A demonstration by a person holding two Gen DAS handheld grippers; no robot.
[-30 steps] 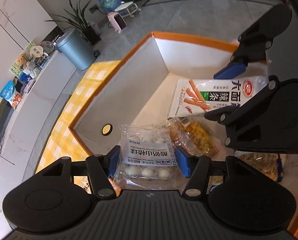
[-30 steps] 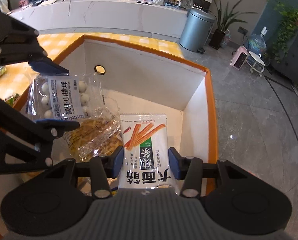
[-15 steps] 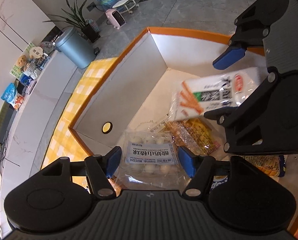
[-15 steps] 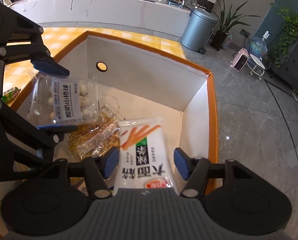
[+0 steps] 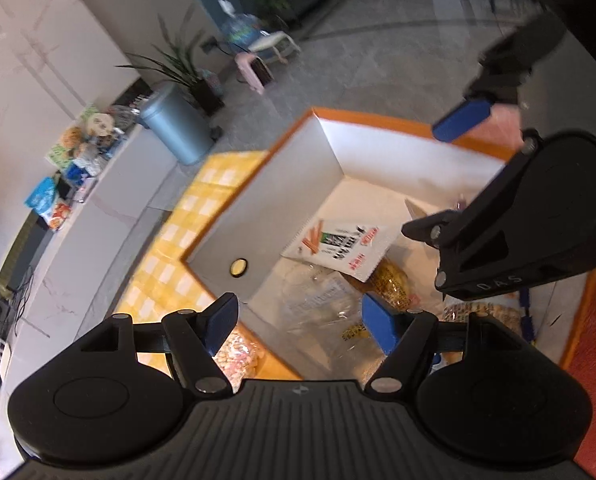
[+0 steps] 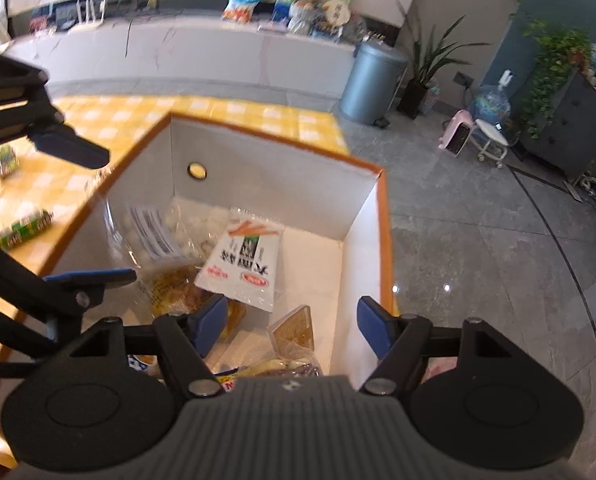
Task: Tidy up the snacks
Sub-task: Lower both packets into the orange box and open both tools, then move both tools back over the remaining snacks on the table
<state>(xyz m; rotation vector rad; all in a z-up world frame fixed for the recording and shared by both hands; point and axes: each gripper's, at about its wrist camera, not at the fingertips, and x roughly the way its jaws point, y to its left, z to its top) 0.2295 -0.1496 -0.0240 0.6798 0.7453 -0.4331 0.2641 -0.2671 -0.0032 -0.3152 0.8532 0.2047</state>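
A white-walled box with an orange rim [image 5: 318,114] [image 6: 384,240] stands on a yellow checked cloth. Inside it lie a white pack of orange sticks [image 5: 338,246] [image 6: 242,264], a clear bag of white balls [image 5: 322,304] [image 6: 158,232] and a yellow packet [image 5: 392,280] [image 6: 178,292]. My left gripper [image 5: 300,320] [image 6: 82,214] hangs above the clear bag, jaws opening, touching nothing. My right gripper [image 6: 292,322] [image 5: 446,176] hovers over the white pack, jaws opening, nothing between the pads.
Two green wrapped snacks [image 6: 24,228] [image 6: 2,160] lie on the cloth left of the box. A bag of pale puffs [image 5: 238,356] sits outside the box's near wall. Beyond the table are a grey bin [image 6: 372,80], a white counter [image 6: 202,48] and plants.
Both grippers opened and rose. The clear bag slipped from the left jaws and the white pack from the right; both now lie in the box.
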